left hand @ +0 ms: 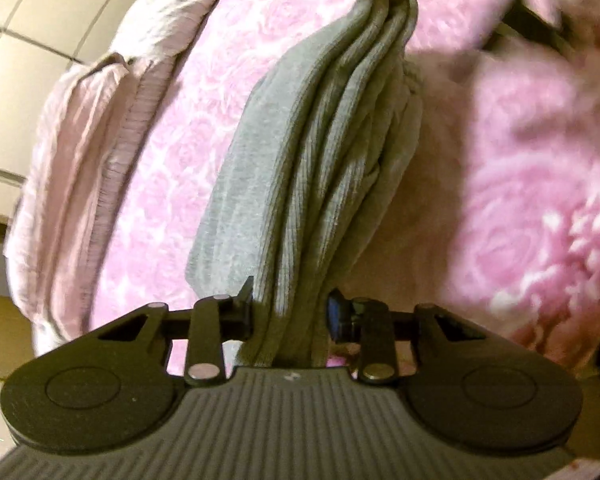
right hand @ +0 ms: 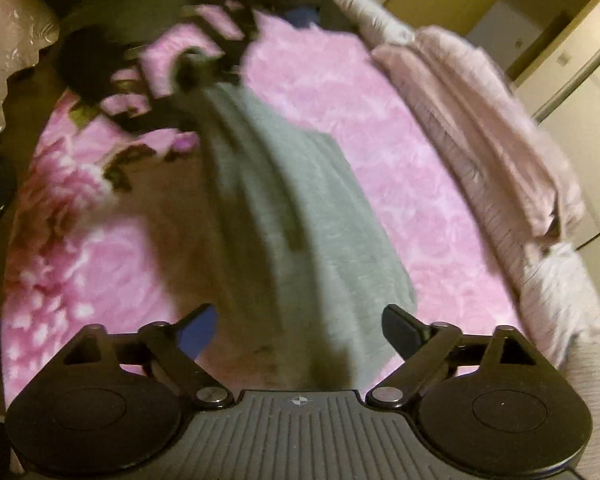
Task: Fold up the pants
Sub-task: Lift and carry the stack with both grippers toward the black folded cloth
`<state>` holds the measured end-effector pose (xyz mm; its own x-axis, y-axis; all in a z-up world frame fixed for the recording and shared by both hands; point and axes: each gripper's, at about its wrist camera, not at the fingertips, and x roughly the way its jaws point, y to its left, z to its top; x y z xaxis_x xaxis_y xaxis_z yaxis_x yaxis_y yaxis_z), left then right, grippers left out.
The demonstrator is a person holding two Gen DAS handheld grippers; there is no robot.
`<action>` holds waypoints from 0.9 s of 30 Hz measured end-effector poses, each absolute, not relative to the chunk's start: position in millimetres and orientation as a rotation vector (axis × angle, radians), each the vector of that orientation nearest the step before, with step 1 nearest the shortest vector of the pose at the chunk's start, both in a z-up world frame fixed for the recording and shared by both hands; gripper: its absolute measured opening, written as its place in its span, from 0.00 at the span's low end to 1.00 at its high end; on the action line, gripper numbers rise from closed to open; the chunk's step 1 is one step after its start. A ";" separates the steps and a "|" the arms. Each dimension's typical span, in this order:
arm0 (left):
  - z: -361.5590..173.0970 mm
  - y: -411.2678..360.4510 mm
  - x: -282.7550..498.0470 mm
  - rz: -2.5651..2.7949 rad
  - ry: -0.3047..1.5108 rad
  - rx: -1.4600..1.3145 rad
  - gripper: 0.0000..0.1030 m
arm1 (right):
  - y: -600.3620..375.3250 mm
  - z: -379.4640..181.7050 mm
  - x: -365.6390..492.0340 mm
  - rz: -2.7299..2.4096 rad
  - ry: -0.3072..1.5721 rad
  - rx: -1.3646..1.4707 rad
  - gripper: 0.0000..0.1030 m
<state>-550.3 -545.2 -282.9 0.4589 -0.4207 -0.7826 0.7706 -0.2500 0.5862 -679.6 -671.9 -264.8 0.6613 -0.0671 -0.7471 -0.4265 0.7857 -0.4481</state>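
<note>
- Pale pink quilt [left hand: 80, 128]: bunched along bed edge.
- Left gripper [left hand: 290, 312]: pinched on bunched grey pants [left hand: 312, 152], stretched above pink floral blanket [left hand: 540, 184].
- Right gripper [right hand: 300, 332]: spread wide, pants passing between fingers.

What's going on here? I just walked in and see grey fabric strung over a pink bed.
A person is folding grey pants with two handheld grippers above a pink floral blanket. The left gripper is shut on one bunched end of the pants. The right gripper has its jaws spread wide, with the other end of the fabric lying between them, unpinched. A pale pink quilt lies along the bed's edge.
</note>
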 end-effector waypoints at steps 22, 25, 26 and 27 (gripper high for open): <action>-224.3 -573.3 -490.6 -1.324 0.635 1.228 0.28 | -655.6 -310.6 -658.9 0.021 0.722 -0.952 0.89; -222.5 -574.5 -486.8 -1.335 0.640 1.222 0.28 | -640.3 -288.8 -684.7 0.035 0.613 -0.956 0.93; -222.1 -575.1 -486.0 -1.338 0.639 1.224 0.28 | -638.9 -283.4 -687.0 0.029 0.585 -0.954 0.98; -221.5 -575.6 -486.0 -1.342 0.633 1.230 0.28 | -639.5 -280.5 -685.5 0.021 0.573 -0.951 0.98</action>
<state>-486.0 -575.6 -221.5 0.2006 -0.3697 -0.9072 0.9352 -0.2037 0.2898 -685.5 -639.5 -280.5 0.8519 -0.2288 -0.4710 -0.2622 0.5923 -0.7619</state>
